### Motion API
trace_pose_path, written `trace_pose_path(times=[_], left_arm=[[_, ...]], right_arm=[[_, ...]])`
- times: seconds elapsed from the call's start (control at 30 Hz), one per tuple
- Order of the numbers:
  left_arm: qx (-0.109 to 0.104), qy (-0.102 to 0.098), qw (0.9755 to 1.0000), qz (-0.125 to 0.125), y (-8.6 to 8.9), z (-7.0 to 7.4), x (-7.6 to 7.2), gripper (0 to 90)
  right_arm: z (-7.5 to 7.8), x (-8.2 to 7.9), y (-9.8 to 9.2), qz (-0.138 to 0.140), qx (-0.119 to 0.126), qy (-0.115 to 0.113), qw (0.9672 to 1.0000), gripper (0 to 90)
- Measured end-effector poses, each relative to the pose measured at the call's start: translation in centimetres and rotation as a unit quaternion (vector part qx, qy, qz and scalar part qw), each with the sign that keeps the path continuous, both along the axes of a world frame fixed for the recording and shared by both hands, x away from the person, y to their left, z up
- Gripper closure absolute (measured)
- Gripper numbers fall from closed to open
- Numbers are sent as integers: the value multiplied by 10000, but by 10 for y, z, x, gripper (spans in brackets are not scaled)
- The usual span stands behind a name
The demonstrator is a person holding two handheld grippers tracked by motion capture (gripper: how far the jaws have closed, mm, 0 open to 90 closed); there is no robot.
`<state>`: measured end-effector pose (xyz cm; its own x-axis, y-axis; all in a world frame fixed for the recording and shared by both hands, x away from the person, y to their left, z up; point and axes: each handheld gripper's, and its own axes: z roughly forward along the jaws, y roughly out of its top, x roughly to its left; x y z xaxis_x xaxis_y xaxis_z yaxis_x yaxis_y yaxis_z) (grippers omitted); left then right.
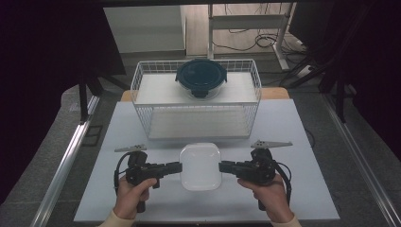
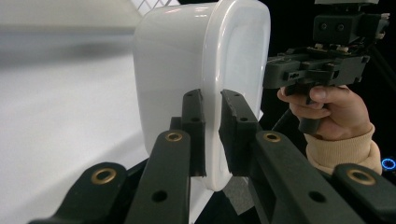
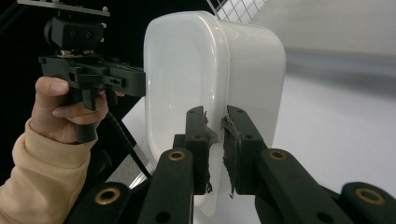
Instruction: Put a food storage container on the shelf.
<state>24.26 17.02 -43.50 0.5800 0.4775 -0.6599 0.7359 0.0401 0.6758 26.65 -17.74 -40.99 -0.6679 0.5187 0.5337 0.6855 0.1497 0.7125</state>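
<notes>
Reaching in from the table's (image 1: 142, 208) near edge, both hands level their grippers inward. The left gripper (image 1: 176, 167) and right gripper (image 1: 224, 166) each have their jaws clamped on opposite rims of the white container (image 1: 200, 165), near the middle of the table. Beyond, at the far edge, a wire basket (image 1: 142, 80) carries a dark-lidded bowl (image 1: 201, 77).

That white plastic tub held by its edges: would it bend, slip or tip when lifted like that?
The white tub probably stays stiff: its rim looks straight where the left gripper and right gripper pinch it. Its glossy surface could be slippery. Held only at two opposite edges, it might pivot between them.
</notes>
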Motion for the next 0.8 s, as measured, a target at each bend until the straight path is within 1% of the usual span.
trace_pose_path(times=[0.07, 0.1, 0.13, 0.17, 0.2, 0.27, 0.33, 0.37, 0.4, 0.5, 0.53, 0.6, 0.67, 0.7, 0.8], left_arm=[[-2, -15, 10000, 1, 1, 3, 1, 809], [-17, -58, 10000, 9, 2, 8, 3, 809], [-17, -58, 10000, 9, 2, 8, 3, 809], [-8, -112, 9999, 30, 2, 14, 7, 809], [-8, -112, 9999, 30, 2, 14, 7, 809], [22, -207, 9998, 64, 2, 21, 11, 808], [77, -290, 9995, 73, 1, 28, 15, 808], [92, -331, 9994, 52, 2, 33, 21, 808], [90, -356, 9993, 44, 2, 36, 24, 807], [82, -370, 9993, 40, 1, 40, 29, 807], [96, -396, 9992, 59, 1, 45, 33, 807], [116, -427, 9990, 65, 1, 48, 34, 807], [132, -467, 9988, 75, 2, 53, 37, 807], [120, -462, 9988, 93, 4, 58, 38, 807], [118, -459, 9988, 156, 6, 64, 41, 805]], right_arm=[[6, 2, 1, 29, 2, -56, 10000, 792], [9, 4, 1, 42, 2, -81, 10000, 792], [9, 4, 1, 42, 2, -81, 10000, 792], [16, 7, 2, 84, 11, -122, 9999, 792], [16, 7, 2, 84, 11, -122, 9999, 792], [24, 15, 2, 105, 60, -254, 9996, 794], [26, 17, 2, 102, 70, -272, 9996, 794], [31, 22, 2, 84, 58, -320, 9994, 794], [33, 24, 2, 84, 63, -350, 9993, 794], [42, 30, 2, 92, 68, -401, 9991, 794], [44, 32, 2, 90, 56, -418, 9991, 794], [47, 34, 2, 89, 44, -424, 9991, 795], [53, 37, 3, 97, 49, -438, 9990, 795], [57, 40, 4, 112, 62, -458, 9989, 796], [63, 44, 7, 115, 86, -445, 9989, 796]])
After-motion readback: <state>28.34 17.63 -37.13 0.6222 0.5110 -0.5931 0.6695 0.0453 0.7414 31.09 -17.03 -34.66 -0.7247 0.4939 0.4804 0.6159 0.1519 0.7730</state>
